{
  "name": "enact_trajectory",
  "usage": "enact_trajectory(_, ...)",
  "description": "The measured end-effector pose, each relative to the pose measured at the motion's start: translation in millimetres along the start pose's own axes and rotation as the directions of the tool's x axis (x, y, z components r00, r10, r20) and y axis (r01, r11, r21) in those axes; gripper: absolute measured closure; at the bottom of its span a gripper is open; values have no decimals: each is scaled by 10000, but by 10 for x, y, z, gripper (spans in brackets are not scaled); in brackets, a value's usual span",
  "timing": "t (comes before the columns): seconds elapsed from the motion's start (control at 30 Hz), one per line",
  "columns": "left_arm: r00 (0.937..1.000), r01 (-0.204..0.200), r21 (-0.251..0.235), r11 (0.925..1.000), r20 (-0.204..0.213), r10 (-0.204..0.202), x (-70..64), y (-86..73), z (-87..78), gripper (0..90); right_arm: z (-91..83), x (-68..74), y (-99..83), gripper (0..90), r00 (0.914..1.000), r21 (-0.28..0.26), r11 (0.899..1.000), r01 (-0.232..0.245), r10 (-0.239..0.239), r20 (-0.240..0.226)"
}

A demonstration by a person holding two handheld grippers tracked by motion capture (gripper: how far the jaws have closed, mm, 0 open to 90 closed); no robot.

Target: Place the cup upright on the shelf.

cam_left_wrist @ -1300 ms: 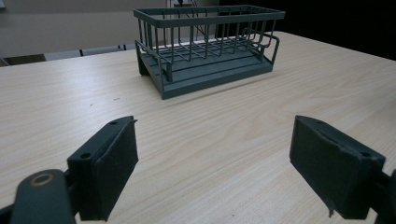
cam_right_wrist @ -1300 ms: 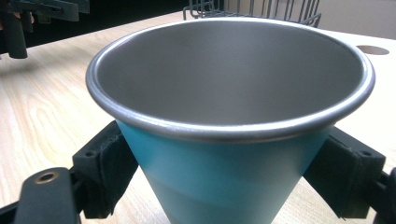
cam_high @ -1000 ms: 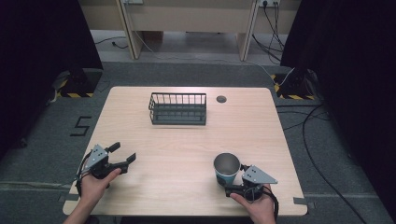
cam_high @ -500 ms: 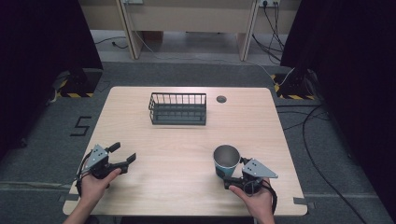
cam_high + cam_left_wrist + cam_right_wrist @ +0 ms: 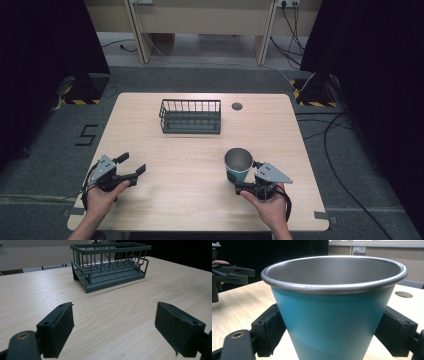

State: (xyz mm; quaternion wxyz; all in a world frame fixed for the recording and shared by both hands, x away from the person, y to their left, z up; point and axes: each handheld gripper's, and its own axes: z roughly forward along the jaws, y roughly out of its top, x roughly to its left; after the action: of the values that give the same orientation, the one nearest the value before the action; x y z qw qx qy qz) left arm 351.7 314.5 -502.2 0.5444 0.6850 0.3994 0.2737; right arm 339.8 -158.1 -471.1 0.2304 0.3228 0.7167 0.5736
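On the big wooden table I go from the largest thing down. At the far side stands the dark wire basket, upright and with nothing in it, well apart from both of my hands.

Near my side, on the right, stands the blue cup with its shiny grey inside. A second ago it sat nearer the table's front edge. Now it is a little farther out, toward the basket, and my right gripper has come along with it. In the right gripper view the cup sits between the two black jaws, and both pads look pressed against its sides, so I think I am pinching it. I cannot tell if its bottom is off the table yet.

My left gripper has not moved. It rests near the left front corner, jaws spread wide, holding nothing, and it looks toward the basket.

To me the shift means the cup is caught and the carry toward the basket has begun, with most of the way still to go.
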Motion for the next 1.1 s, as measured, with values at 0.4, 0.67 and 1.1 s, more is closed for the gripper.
enact_trajectory(0.4, 10000, 14, 41, 10000, 68, -14, -4, -2, 9, 150, 147, -33, 130, 175, 10000, -166, 9999, -10, 10, 37)
enact_trajectory(0.67, 10000, 9, 29, 10000, 83, -9, -5, 0, 9, 150, 280, -48, 234, 175, 9999, -299, 9995, 127, -126, 21)
enact_trajectory(1.1, 10000, 19, 9, 10000, 89, -19, -3, 2, 9, 151, 448, -68, 352, 176, 9999, -349, 9993, 141, -139, 65)
